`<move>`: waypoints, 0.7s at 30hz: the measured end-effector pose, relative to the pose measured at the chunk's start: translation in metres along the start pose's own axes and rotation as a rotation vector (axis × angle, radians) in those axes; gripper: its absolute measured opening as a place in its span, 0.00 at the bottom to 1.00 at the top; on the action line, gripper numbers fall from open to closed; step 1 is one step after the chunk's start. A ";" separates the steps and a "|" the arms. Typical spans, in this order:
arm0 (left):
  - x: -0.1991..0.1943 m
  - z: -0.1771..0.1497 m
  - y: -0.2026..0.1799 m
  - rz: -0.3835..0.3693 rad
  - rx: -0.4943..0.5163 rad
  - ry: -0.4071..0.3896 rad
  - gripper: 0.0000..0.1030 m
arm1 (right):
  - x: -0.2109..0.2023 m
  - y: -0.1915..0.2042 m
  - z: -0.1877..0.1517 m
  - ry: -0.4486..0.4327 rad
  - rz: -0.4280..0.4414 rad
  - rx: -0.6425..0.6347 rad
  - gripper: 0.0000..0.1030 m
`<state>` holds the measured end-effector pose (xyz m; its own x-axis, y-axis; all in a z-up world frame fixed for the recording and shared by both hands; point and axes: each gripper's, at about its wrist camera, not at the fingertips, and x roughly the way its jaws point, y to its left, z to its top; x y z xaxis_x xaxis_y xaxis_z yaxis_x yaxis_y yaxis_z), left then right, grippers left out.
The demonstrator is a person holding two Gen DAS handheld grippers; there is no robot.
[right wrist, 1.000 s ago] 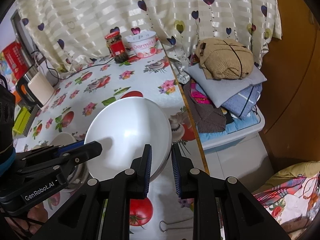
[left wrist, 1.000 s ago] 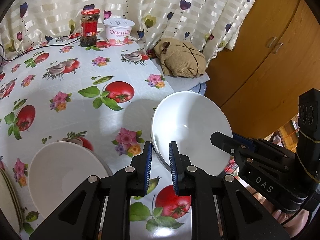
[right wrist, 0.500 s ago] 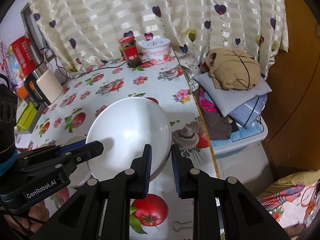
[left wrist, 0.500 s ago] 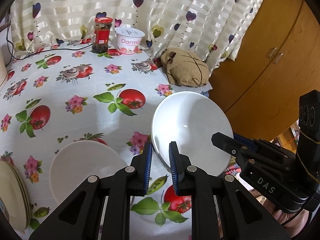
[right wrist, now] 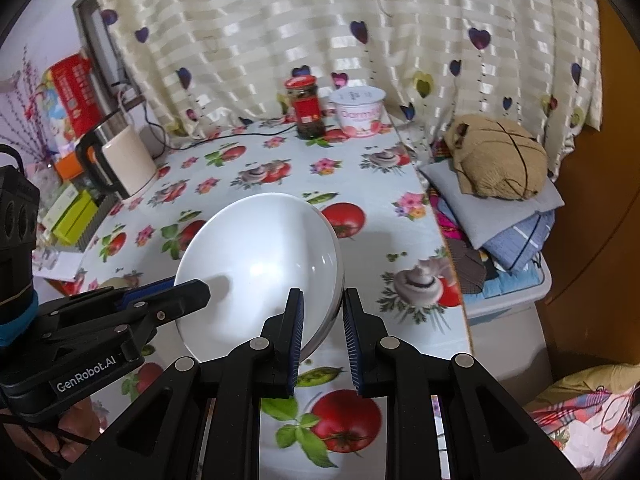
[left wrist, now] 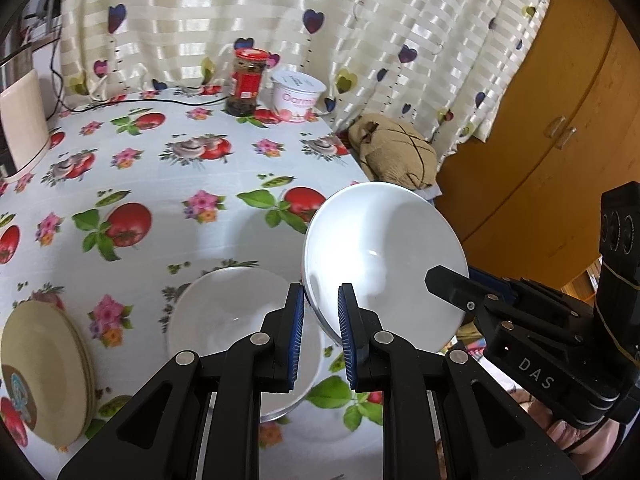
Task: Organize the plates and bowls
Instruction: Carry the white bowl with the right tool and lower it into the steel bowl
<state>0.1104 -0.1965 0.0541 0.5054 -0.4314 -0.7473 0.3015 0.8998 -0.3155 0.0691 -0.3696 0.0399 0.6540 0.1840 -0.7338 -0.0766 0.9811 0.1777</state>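
White and glossy, the large bowl (left wrist: 384, 264) hangs tilted above the tablecloth (left wrist: 168, 184), pinched from two sides. The left gripper (left wrist: 320, 320) clamps its near-left rim between narrow blue pads, and the right gripper (right wrist: 322, 328) grips the opposite rim (right wrist: 334, 292) the same way. Just below and left of the left gripper's fingers, a second white bowl (left wrist: 236, 320) sits on the table. Further to its left lies a stack of cream plates (left wrist: 44, 372). Far ahead of both grippers, a red-lidded jar (left wrist: 246, 82) stands just beside a yoghurt tub (left wrist: 298, 96) near the curtain.
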 end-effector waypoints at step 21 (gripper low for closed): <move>-0.030 -0.023 0.048 0.090 -0.088 0.000 0.18 | 0.019 0.061 -0.005 0.047 0.098 -0.096 0.19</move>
<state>0.0916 -0.1389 0.0480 0.5272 -0.3482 -0.7751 0.1826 0.9373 -0.2969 0.0731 -0.3062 0.0336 0.6041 0.2794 -0.7464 -0.2113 0.9592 0.1880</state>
